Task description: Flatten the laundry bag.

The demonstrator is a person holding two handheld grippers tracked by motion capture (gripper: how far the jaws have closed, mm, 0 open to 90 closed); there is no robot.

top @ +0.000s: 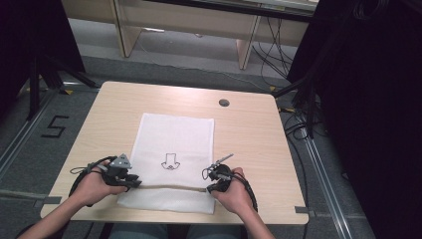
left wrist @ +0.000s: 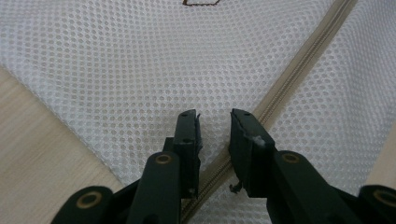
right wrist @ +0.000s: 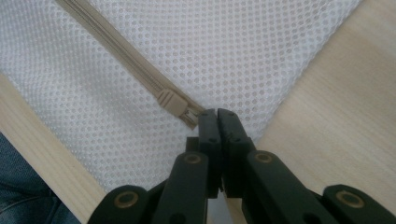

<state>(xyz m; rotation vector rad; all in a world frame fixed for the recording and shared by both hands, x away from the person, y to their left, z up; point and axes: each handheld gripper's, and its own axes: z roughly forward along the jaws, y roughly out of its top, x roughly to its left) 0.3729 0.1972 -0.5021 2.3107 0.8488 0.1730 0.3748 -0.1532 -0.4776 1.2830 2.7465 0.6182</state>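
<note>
Seemingly unzipping is barely begun — right gripper (right wrist: 217,116) pinches the zip pull (right wrist: 191,117) at the mesh bag's (top: 174,137) right end; left gripper (left wrist: 215,122) gapes, straddling the zipper (left wrist: 289,79).

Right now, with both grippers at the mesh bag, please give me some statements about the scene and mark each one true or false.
1. The white mesh laundry bag lies flat on the wooden table. True.
2. The right gripper is wide open. False: its fingers are closed together, right at the zipper pull.
3. The left gripper is open, its fingers either side of the beige zipper. True.
4. The zipper runs along the bag's far edge. False: it runs near the edge closest to the person.
5. The bag carries a small dark printed outline. True.
</note>
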